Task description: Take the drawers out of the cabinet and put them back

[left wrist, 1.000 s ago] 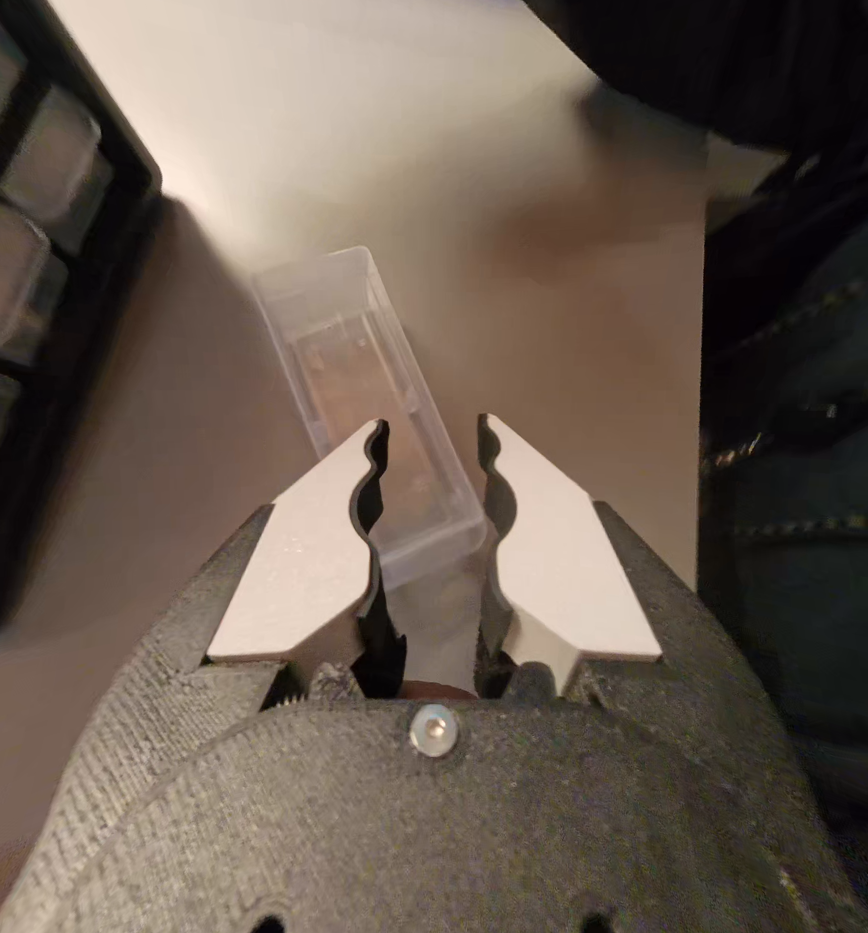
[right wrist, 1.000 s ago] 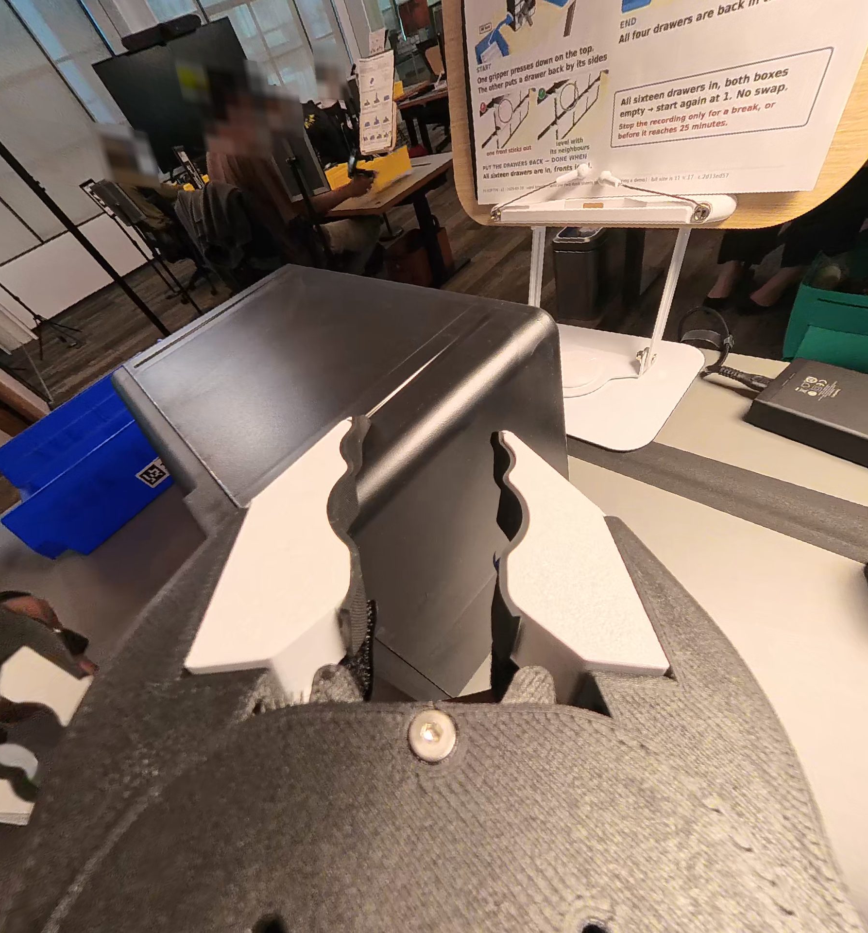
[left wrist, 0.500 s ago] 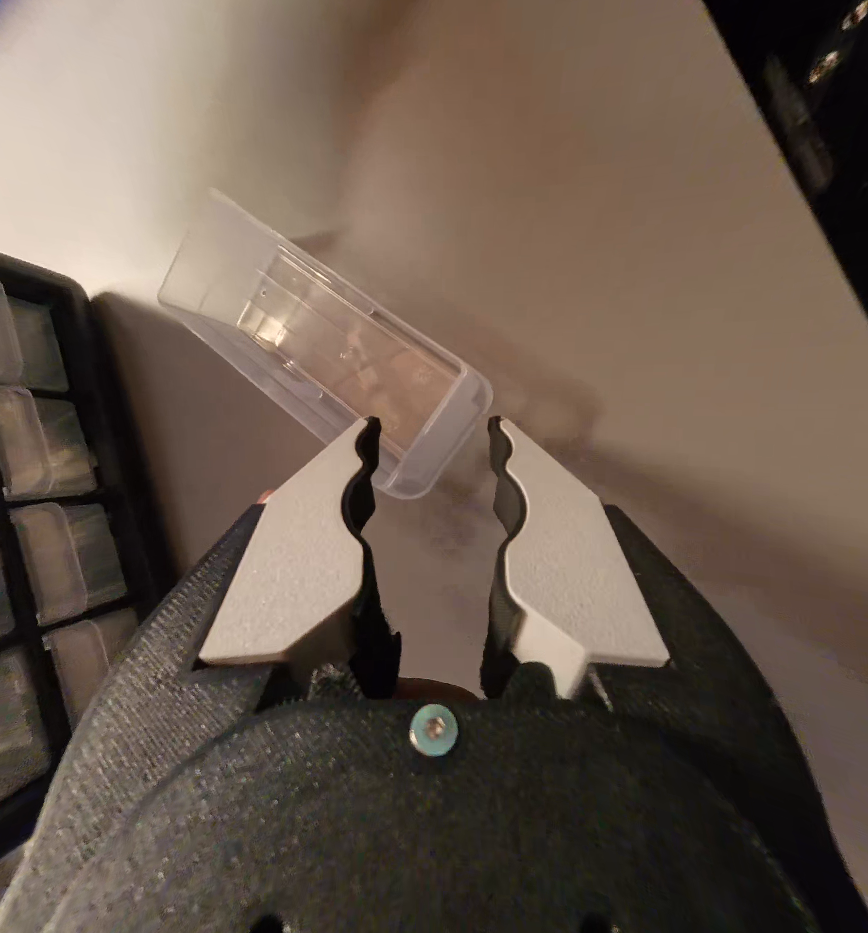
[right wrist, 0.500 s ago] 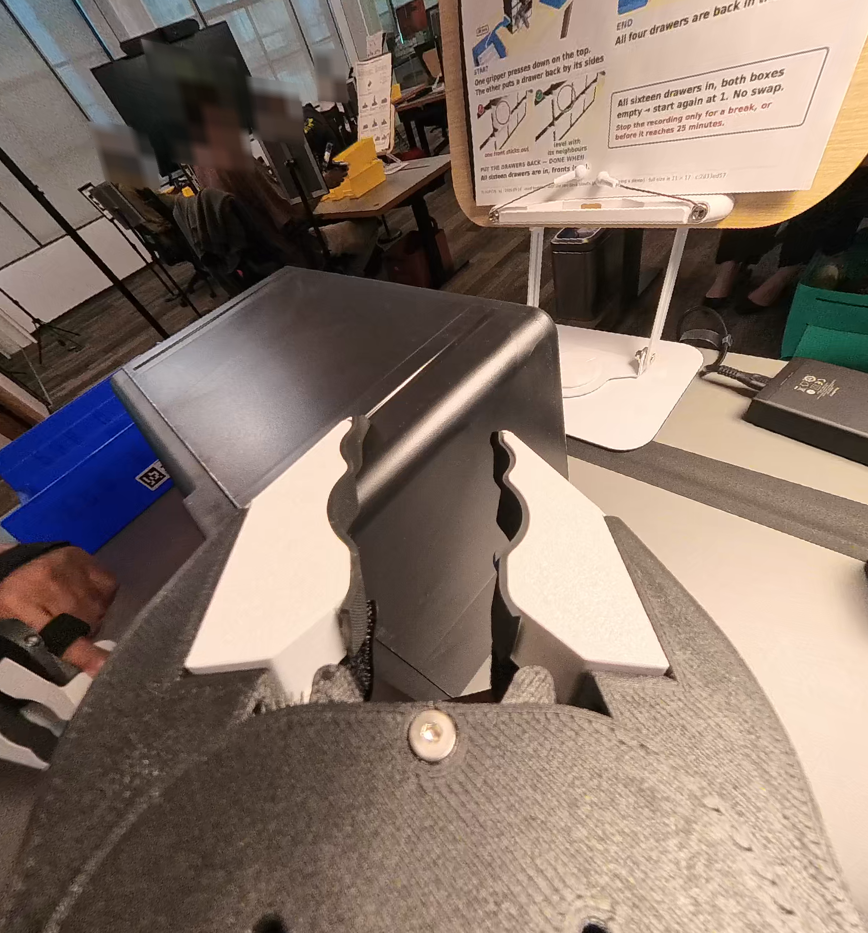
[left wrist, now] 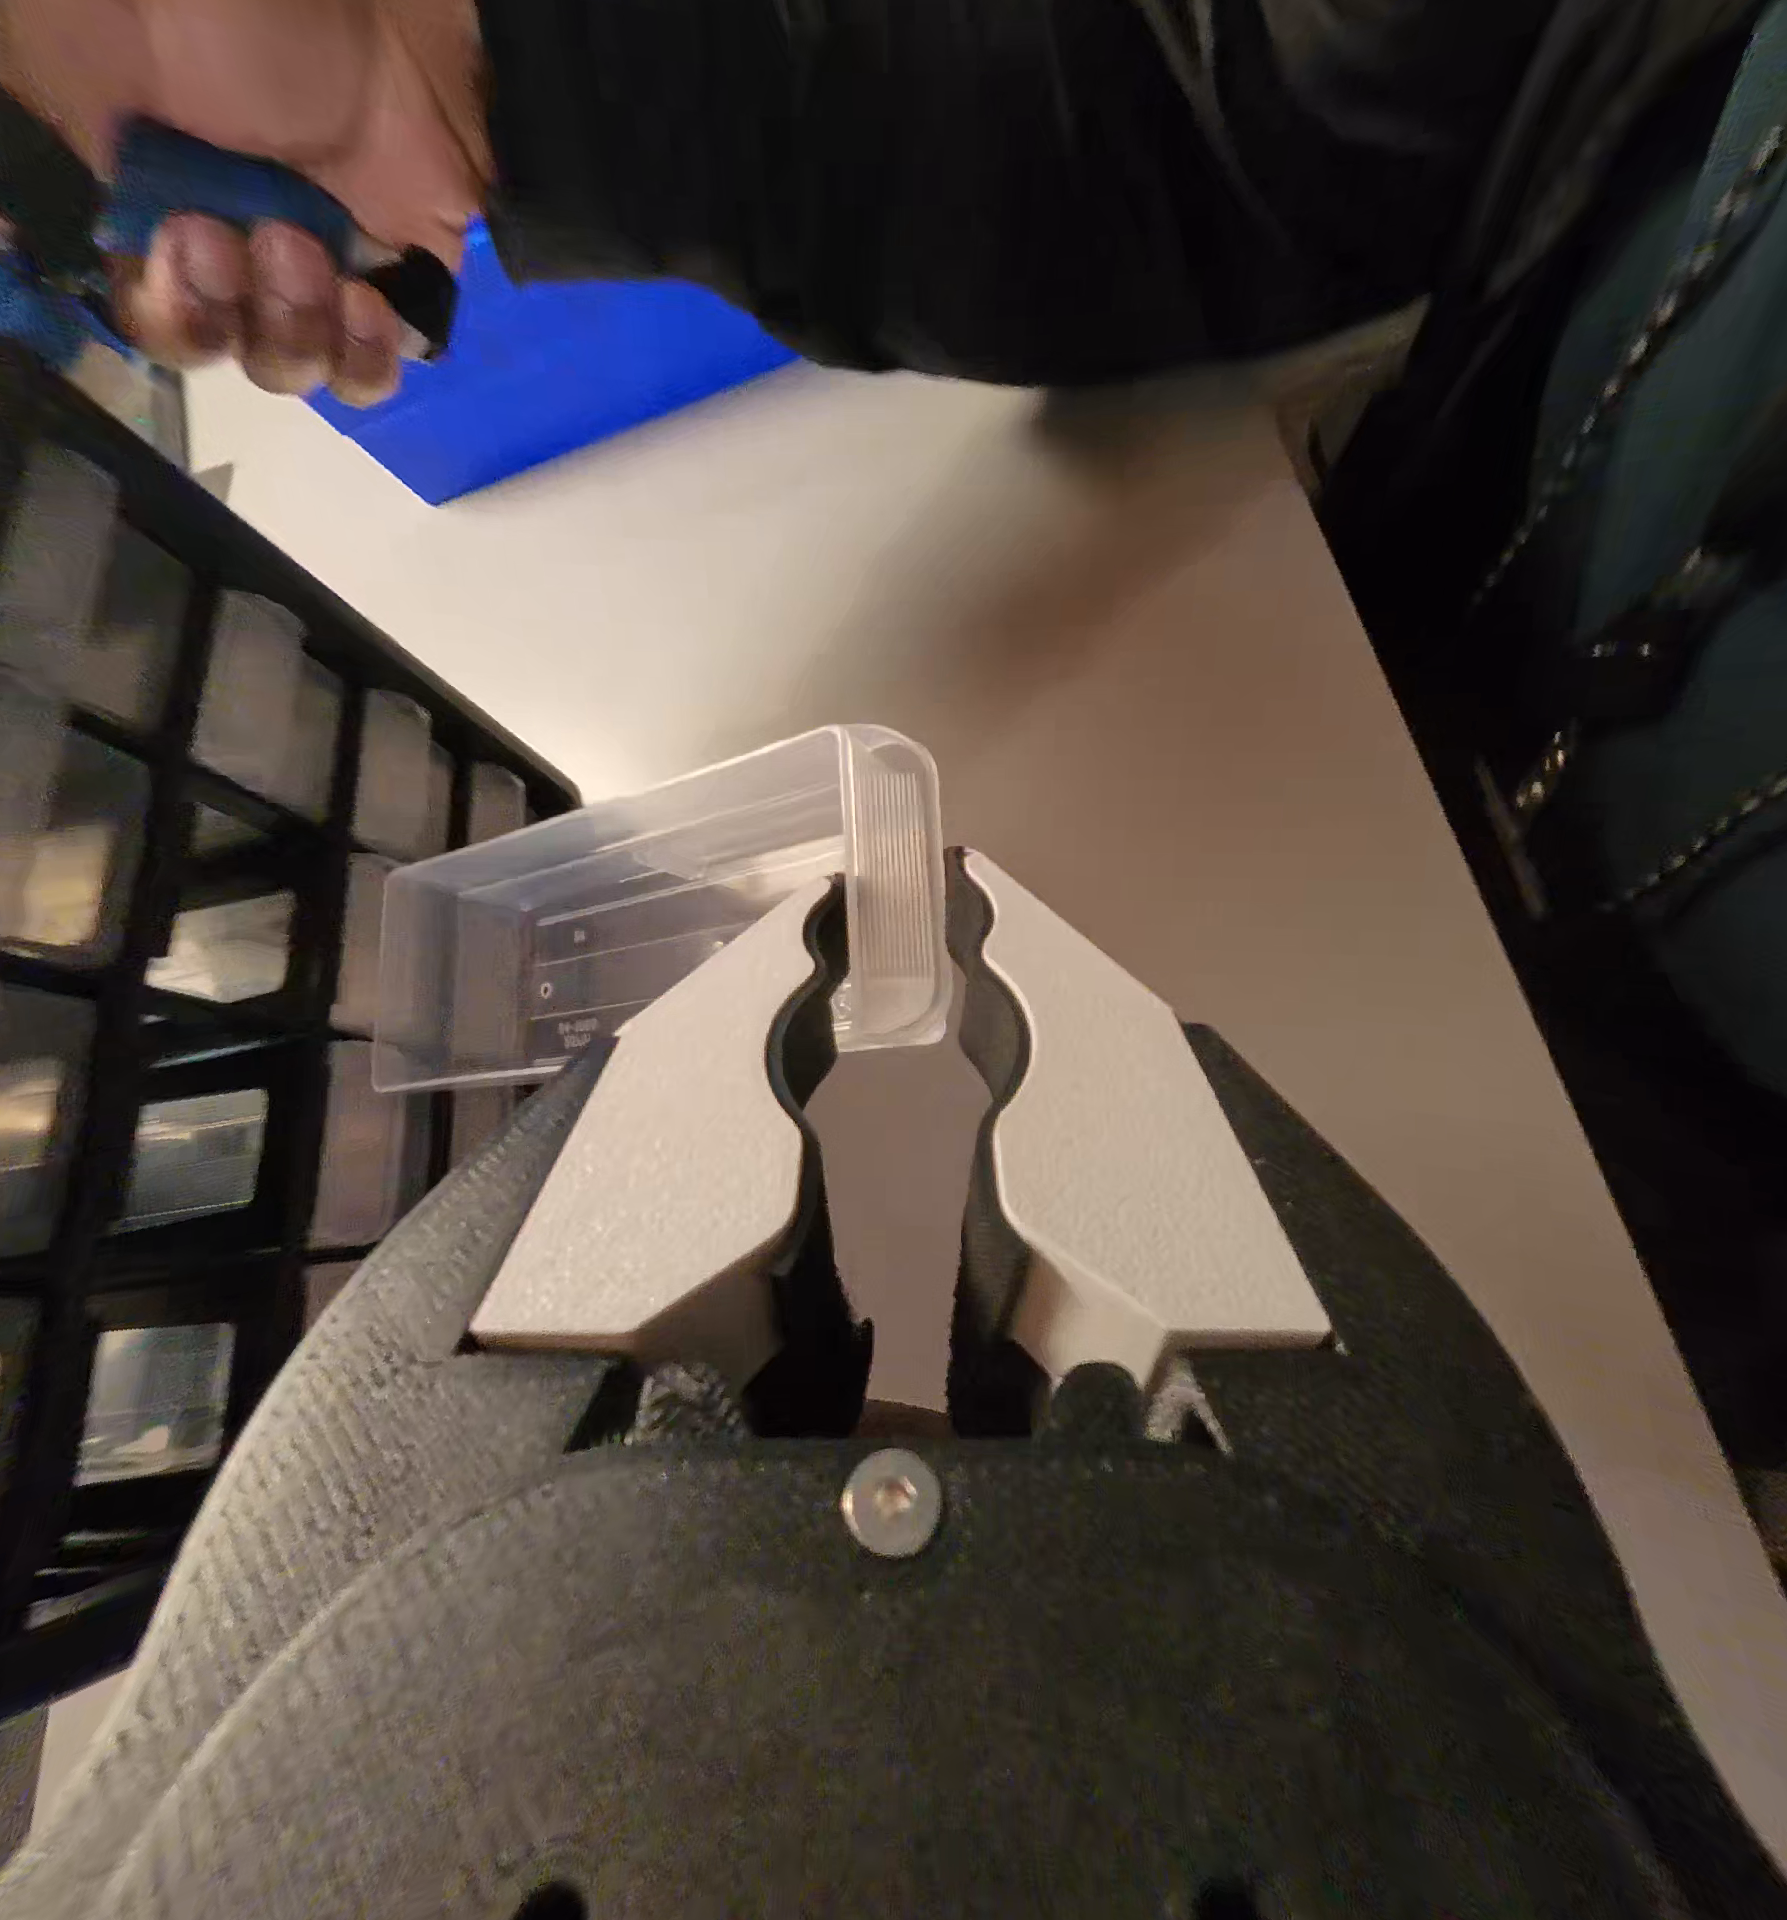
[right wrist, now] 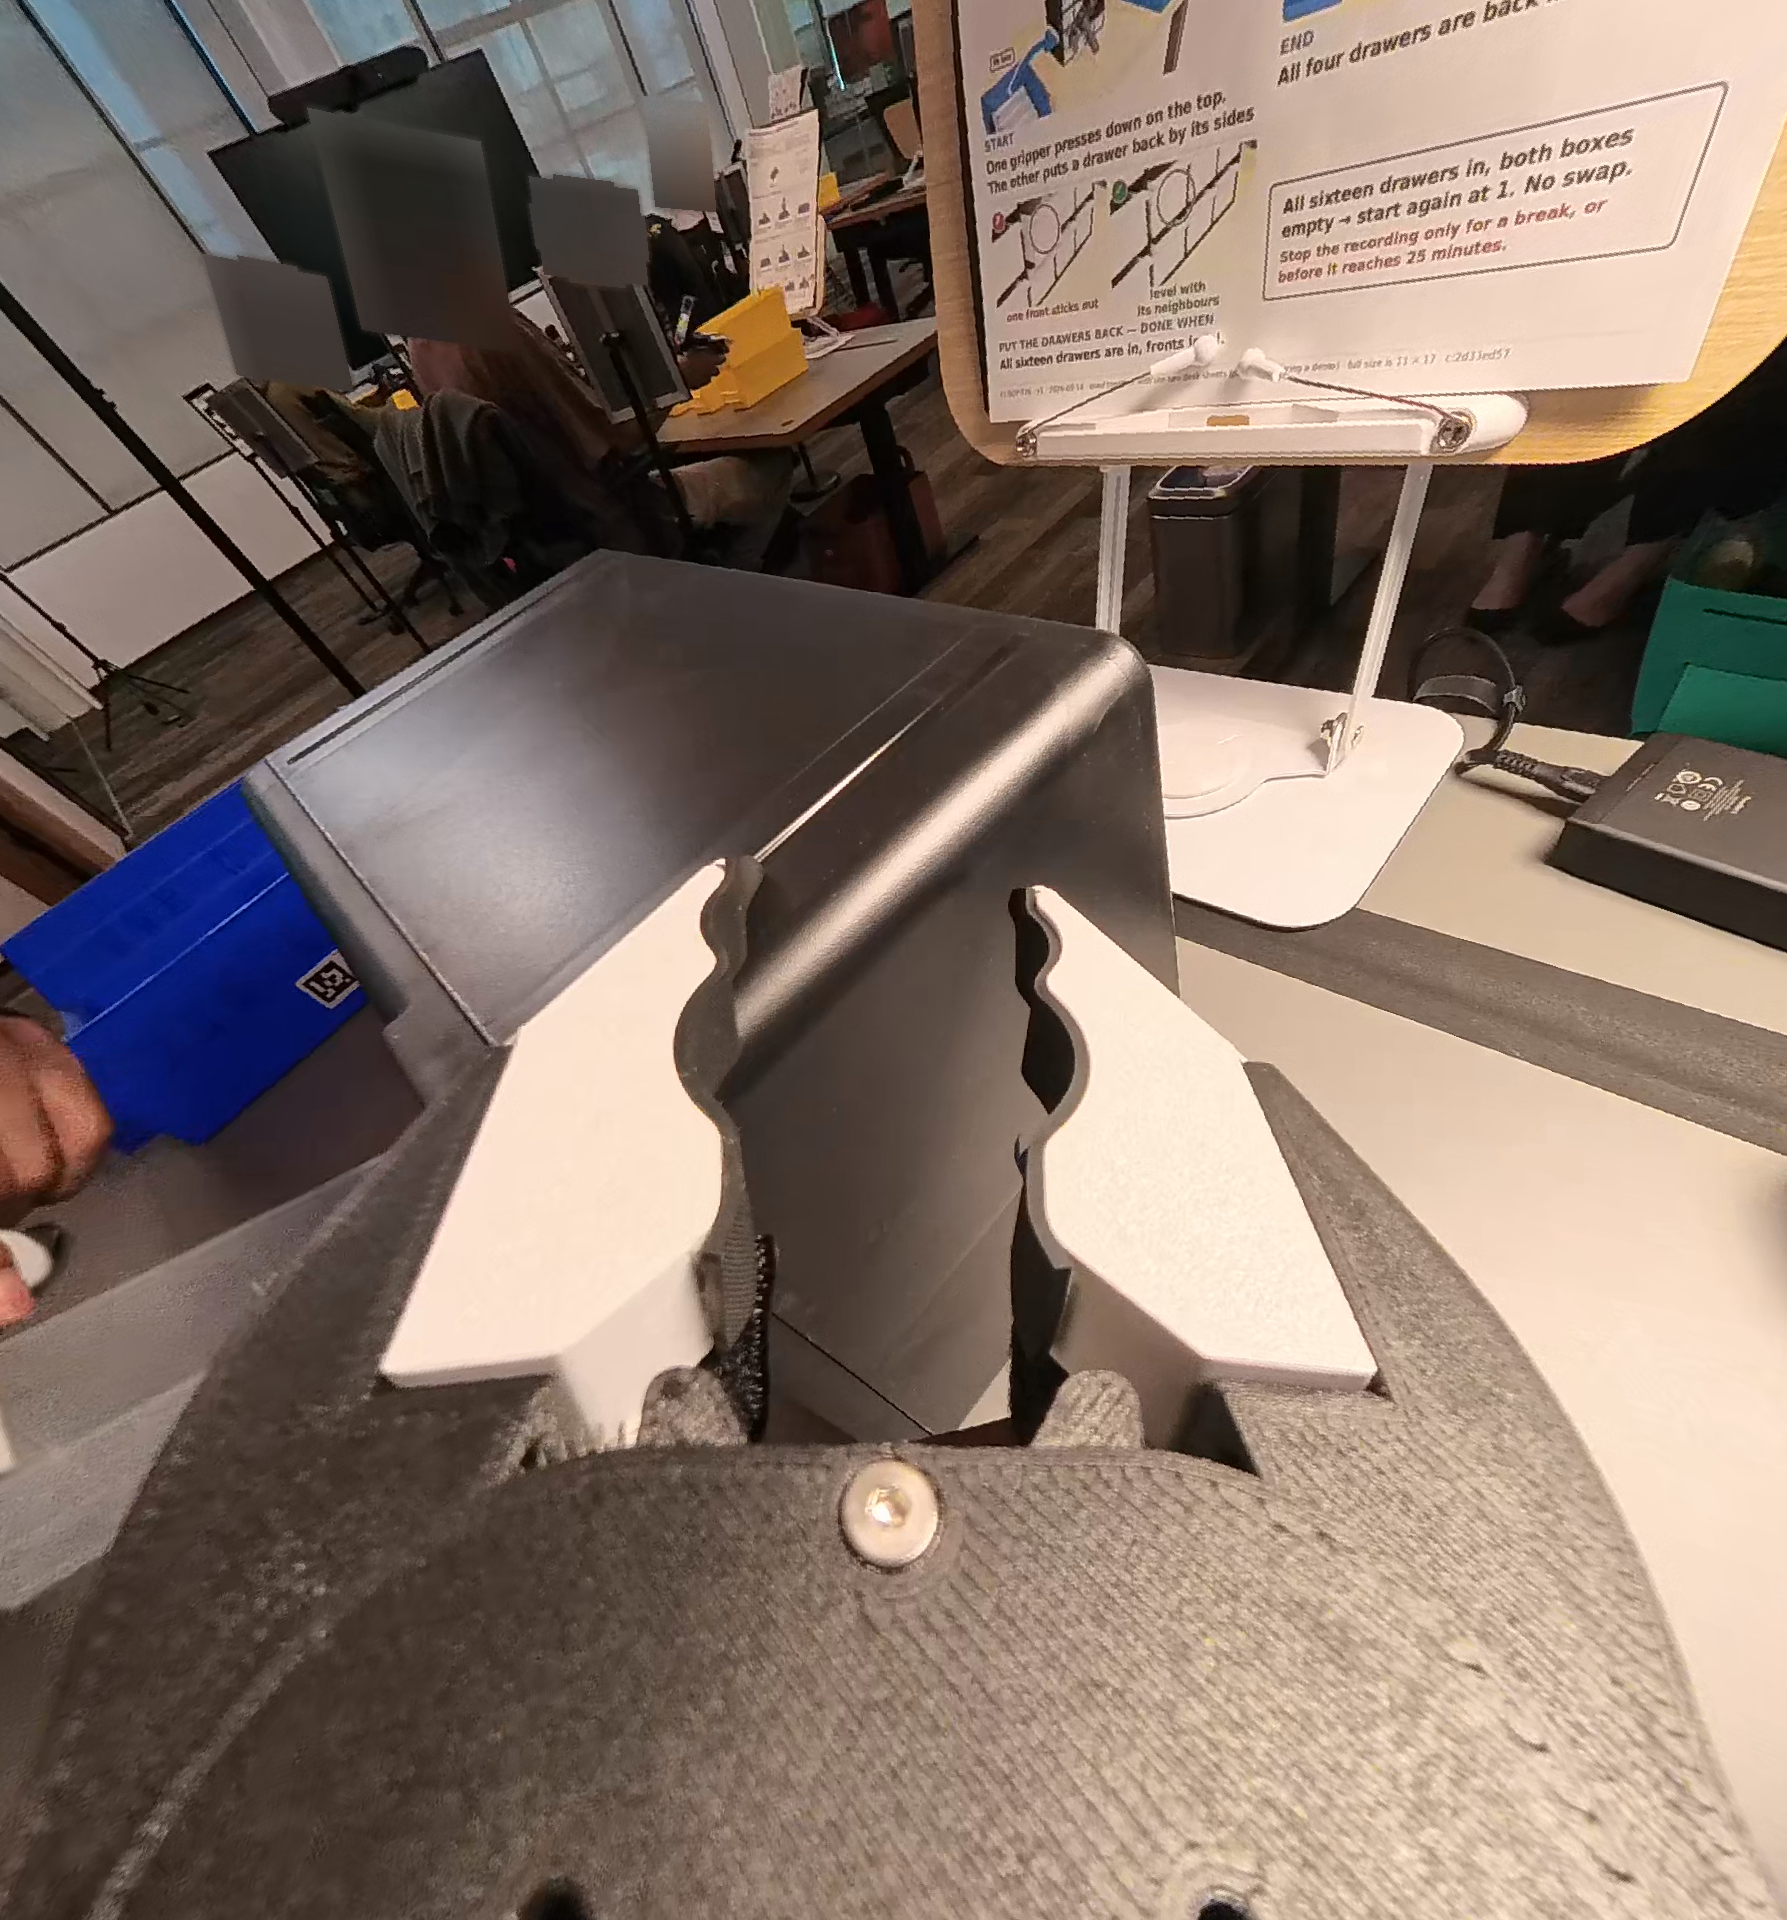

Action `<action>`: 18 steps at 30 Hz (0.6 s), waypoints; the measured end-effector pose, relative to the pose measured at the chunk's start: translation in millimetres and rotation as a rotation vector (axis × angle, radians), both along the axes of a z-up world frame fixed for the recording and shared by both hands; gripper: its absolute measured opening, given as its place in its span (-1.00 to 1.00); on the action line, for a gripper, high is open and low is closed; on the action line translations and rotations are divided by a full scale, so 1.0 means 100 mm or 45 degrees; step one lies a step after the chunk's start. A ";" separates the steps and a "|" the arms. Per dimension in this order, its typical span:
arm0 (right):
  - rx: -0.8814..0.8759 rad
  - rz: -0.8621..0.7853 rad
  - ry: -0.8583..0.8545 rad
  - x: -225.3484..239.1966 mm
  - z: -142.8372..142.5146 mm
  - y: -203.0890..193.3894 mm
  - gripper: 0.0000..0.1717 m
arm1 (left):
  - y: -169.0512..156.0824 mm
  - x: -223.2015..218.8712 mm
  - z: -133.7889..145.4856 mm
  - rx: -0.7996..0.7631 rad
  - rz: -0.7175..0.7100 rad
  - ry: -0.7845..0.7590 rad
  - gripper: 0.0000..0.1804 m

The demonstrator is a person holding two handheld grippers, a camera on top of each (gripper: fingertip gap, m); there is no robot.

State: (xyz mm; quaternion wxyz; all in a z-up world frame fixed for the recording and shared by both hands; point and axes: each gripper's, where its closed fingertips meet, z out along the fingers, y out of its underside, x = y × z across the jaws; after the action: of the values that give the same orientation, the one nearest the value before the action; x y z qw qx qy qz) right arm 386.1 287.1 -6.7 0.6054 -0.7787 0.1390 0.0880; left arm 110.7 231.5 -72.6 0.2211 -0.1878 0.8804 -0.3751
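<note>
Two views cover this moment. From the left wrist, the left tool (left wrist: 894, 894) is clenched on the ribbed front tab of one clear plastic drawer (left wrist: 598, 914), both pads pressing it, the drawer's body pointing left toward the black cabinet (left wrist: 120, 831). That drawer hangs over the counter (left wrist: 868, 582), just in front of the cabinet's front face, where a grid of frosted drawers sits in its slots; blur keeps me from counting them. One hand (left wrist: 245, 239) and one blue bin (left wrist: 556, 405) show near the counter's far edge. To do this step well, I would level the drawer, line its back end square with an empty slot, and slide it straight in until its front sits flush with its neighbours.

From the right wrist, the right tool (right wrist: 873, 904) is released, its jaws spread wide, resting over the cabinet's top right edge and grasping nothing. One cabinet (right wrist: 660, 790), one blue bin (right wrist: 193, 977), one instruction board on a white stand (right wrist: 1284, 208) and one black box (right wrist: 1720, 831) appear.
</note>
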 end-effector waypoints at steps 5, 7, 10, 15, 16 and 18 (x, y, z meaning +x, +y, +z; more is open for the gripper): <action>0.004 0.000 0.007 0.00 0.00 0.00 -0.37 | -0.05 0.18 0.27 -0.033 0.028 0.074 -0.81; 0.005 -0.001 0.009 0.00 0.00 0.00 -0.38 | -0.08 0.26 0.29 -0.038 0.026 0.136 -0.80; 0.003 0.000 0.007 -0.01 0.00 0.00 -0.39 | -0.07 0.40 0.32 -0.035 0.046 0.195 -0.80; 0.004 0.005 0.012 -0.01 0.00 0.00 -0.39 | -0.04 0.59 0.39 -0.011 0.077 0.174 -0.81; 0.004 0.006 0.014 -0.01 0.00 0.00 -0.40 | -0.03 0.61 0.38 0.001 0.079 0.168 -0.81; 0.005 0.009 0.019 -0.01 0.00 0.00 -0.40 | -0.01 0.65 0.35 0.033 0.099 0.163 -0.81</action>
State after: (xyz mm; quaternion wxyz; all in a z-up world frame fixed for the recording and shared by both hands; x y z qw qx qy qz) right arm 384.6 287.3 -6.4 0.6058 -0.7772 0.1405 0.0961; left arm 175.2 230.6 -38.0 0.1813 -0.2426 0.8895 -0.3420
